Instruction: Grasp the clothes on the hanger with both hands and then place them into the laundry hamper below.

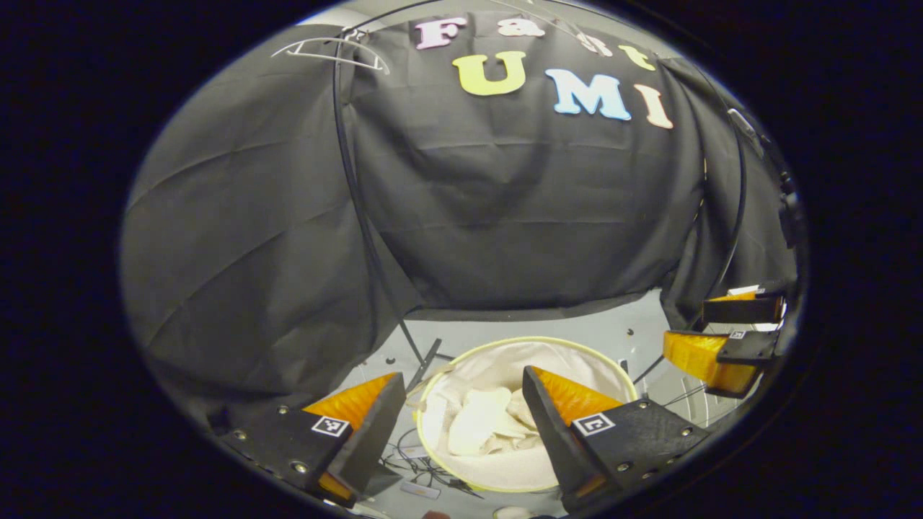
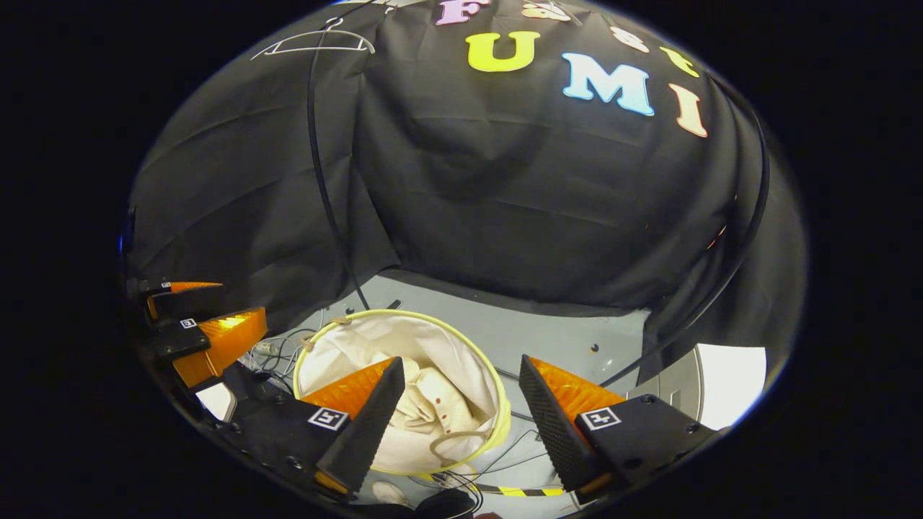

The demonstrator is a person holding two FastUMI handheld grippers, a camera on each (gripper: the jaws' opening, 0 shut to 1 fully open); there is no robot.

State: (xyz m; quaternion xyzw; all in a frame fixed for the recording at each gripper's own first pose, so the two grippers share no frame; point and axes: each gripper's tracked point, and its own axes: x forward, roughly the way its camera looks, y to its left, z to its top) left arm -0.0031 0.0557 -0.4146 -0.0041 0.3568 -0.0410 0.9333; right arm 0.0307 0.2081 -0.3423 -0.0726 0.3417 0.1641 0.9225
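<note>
A white hanger (image 1: pixel 332 50) hangs bare at the upper left against the black cloth; the right gripper view has this hanger (image 2: pixel 314 43) too. Below stands a round laundry hamper (image 1: pixel 526 357) with a yellow rim and pale lining, and cream clothes (image 1: pixel 479 425) lie crumpled inside it. My left gripper (image 1: pixel 463 375) is open above the hamper, nothing between its fingers. My right gripper (image 2: pixel 461 362) is open over the hamper's (image 2: pixel 375 339) right side, with the clothes (image 2: pixel 440 393) beneath. Each gripper appears beside the other: right gripper (image 1: pixel 685 324), left gripper (image 2: pixel 241 299), both open.
A thin black pole (image 1: pixel 360 216) runs from the hanger down to the grey floor (image 1: pixel 591 324). Loose cables (image 1: pixel 425 468) lie by the hamper's near side. A strip of black-and-yellow tape (image 2: pixel 519 491) marks the floor. Black cloth encloses the back and sides.
</note>
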